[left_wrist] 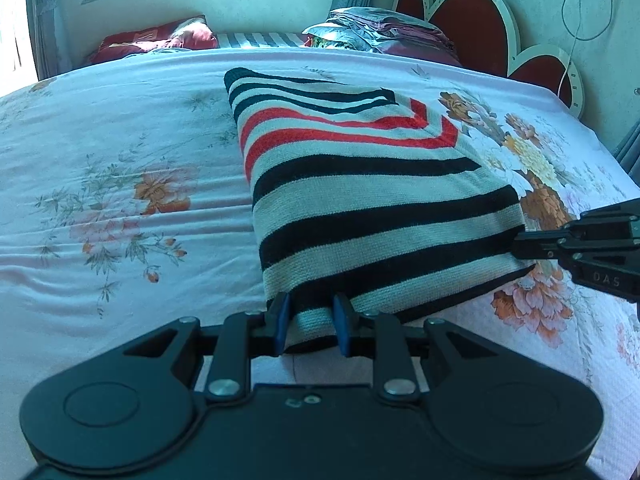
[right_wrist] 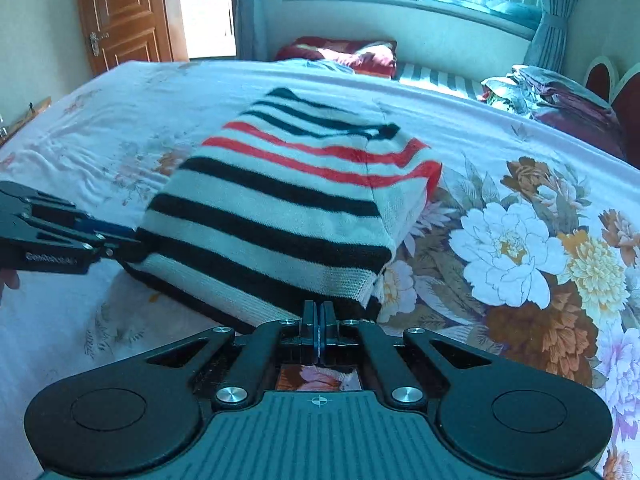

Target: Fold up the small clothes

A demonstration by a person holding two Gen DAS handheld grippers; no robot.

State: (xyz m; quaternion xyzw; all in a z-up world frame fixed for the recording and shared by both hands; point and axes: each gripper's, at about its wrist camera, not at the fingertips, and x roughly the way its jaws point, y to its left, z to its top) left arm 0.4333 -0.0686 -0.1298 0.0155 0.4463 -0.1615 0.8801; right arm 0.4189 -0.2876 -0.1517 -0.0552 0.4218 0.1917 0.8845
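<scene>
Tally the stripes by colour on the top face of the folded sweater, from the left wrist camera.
Striped knit sweater on the floral bedsheet, left wrist view:
Black stripes: 6
Red stripes: 2
Total coloured stripes: 8
The fold at the far end makes the thin black ones hard to separate.

Folded sweater showing black, red and cream stripes; bedsheet displaying orange and white flowers on pale pink.

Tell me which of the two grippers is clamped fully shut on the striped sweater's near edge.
The right gripper: its fingers meet with no gap at the striped sweater's hem. The left gripper holds a thick fold, its blue pads apart.
</scene>
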